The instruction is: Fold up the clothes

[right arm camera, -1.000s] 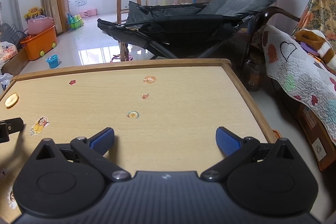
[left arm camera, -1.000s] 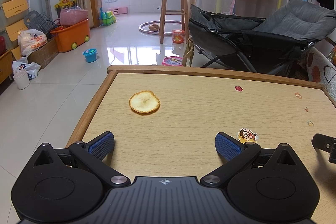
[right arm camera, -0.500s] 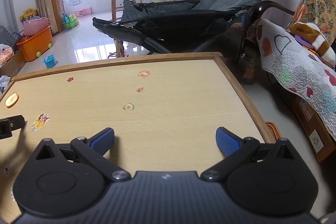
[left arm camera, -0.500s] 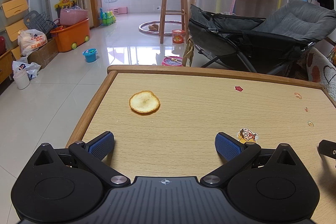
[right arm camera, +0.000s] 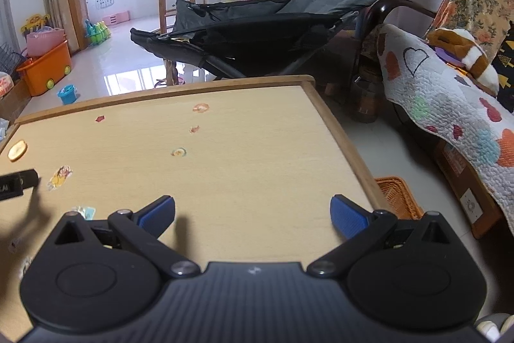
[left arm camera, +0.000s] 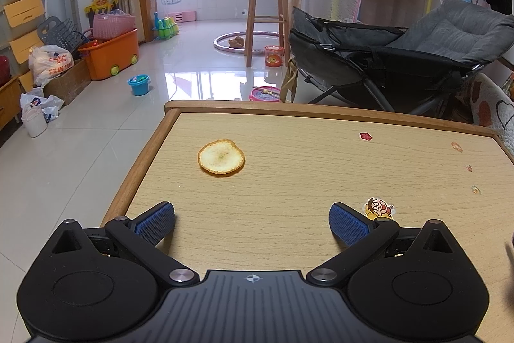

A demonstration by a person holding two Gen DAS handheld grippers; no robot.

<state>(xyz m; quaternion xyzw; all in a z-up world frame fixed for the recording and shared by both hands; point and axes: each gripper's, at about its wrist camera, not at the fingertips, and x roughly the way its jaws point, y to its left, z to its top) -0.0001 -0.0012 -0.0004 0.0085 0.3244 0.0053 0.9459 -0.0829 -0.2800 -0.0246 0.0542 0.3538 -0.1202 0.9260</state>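
No clothing lies on the wooden table (left arm camera: 289,182) in either view. My left gripper (left arm camera: 252,222) hovers low over the table's near left part, open, with nothing between its blue pads (left arm camera: 155,222). My right gripper (right arm camera: 252,216) is over the table's (right arm camera: 241,150) near right part, also open and empty, blue pads (right arm camera: 348,219) wide apart. A black part of the left gripper (right arm camera: 16,182) shows at the left edge of the right wrist view.
An orange peel disc (left arm camera: 221,156) lies on the table's left side, with small stickers (left arm camera: 377,208) scattered about. A grey reclining chair (left arm camera: 401,60) stands beyond the table. A quilted cover (right arm camera: 449,105) drapes furniture at the right. An orange basket (right arm camera: 396,198) sits on the floor by the table's right edge.
The right gripper has risen and turned rightward, so the table looks smaller and more of the quilt shows. Its tip has slid out of the left wrist view. The left gripper stayed put.
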